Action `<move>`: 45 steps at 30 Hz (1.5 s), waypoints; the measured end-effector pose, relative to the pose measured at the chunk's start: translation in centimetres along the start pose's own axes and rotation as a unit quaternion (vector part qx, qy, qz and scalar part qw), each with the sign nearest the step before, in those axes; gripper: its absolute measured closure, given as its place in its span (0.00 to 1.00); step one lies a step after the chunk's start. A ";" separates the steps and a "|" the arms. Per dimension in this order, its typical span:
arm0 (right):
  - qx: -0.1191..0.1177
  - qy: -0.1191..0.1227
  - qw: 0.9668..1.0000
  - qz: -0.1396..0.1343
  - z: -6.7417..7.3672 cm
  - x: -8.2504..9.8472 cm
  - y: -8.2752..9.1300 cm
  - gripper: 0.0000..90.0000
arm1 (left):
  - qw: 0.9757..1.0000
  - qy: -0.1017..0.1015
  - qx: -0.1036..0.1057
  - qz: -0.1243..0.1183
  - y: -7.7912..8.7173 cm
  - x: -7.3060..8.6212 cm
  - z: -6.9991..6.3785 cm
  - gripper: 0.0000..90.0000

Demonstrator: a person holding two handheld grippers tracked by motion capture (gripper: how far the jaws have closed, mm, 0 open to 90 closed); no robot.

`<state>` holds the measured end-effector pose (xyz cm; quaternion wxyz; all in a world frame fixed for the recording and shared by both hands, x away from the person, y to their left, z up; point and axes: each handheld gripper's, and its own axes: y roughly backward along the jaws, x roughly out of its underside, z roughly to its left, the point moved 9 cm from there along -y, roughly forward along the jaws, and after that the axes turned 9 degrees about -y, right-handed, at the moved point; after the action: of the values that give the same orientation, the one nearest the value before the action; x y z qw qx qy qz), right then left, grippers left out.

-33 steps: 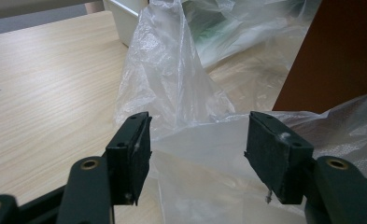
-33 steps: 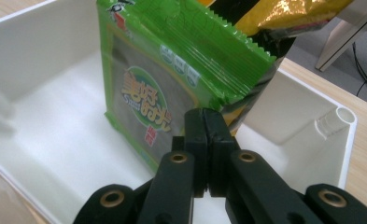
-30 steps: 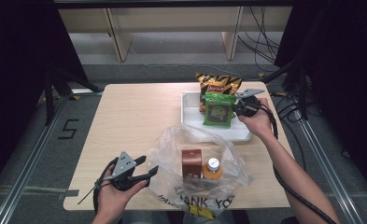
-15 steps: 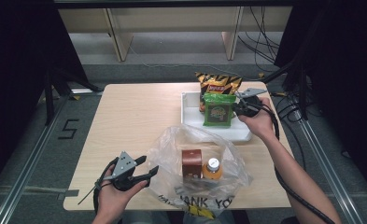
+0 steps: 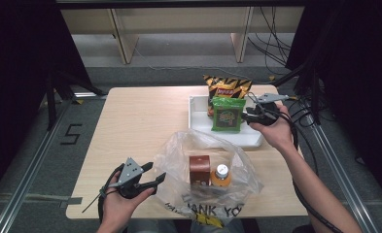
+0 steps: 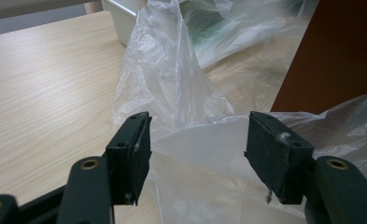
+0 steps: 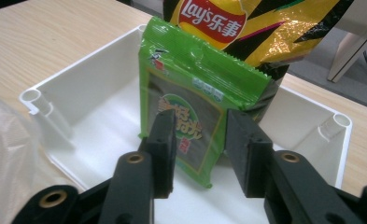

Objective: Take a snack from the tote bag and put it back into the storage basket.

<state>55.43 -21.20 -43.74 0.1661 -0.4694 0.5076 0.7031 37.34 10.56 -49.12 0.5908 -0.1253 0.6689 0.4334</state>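
Right gripper (image 7: pixel 197 154) jaws just opening, green snack packet (image 7: pixel 197 112) between them, pads apparently off it; packet stands in white tray (image 7: pixel 69 100), leaning on Lay's bag (image 7: pixel 246 28) behind. Likely regrasp needed. Left gripper (image 6: pixel 197 154) wide, plastic bag (image 6: pixel 172 88) edge between jaws, ungripped.

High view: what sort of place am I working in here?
Probably a lab recording bay, not a shop or kitchen. A lone wooden table stands on grey floor between metal floor rails, with dark curtains at both sides, loose cables behind, and a number 5 taped on the floor.
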 end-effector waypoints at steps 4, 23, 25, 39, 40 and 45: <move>-0.009 0.000 1.000 0.001 0.3 0.3 0.8 0.64 | 1.000 0.006 0.000 0.001 0.0 0.0 -0.1 0.44; -0.084 -0.028 0.996 -0.020 4.6 1.9 4.4 0.56 | 1.000 -0.005 0.000 0.010 -0.1 0.3 0.0 0.44; -0.091 -0.014 0.996 -0.018 5.2 2.2 4.9 0.56 | 1.000 0.001 0.003 0.008 -0.2 0.4 -0.1 0.44; -0.160 0.007 0.986 -0.041 10.5 2.8 8.5 0.56 | 1.000 0.000 0.005 0.008 -0.2 0.3 -0.3 0.44; -0.160 0.012 0.986 -0.048 10.7 2.8 8.6 0.56 | 1.000 0.001 0.005 0.008 -0.2 0.3 -0.3 0.44; -0.193 0.002 0.980 -0.045 12.2 3.5 9.6 0.54 | 1.000 0.001 0.005 0.008 -0.2 0.3 -0.3 0.44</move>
<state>40.91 -15.56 -40.75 0.1032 -0.5162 0.3410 0.7788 37.16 10.30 -49.54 0.5871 -0.1174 0.6727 0.4347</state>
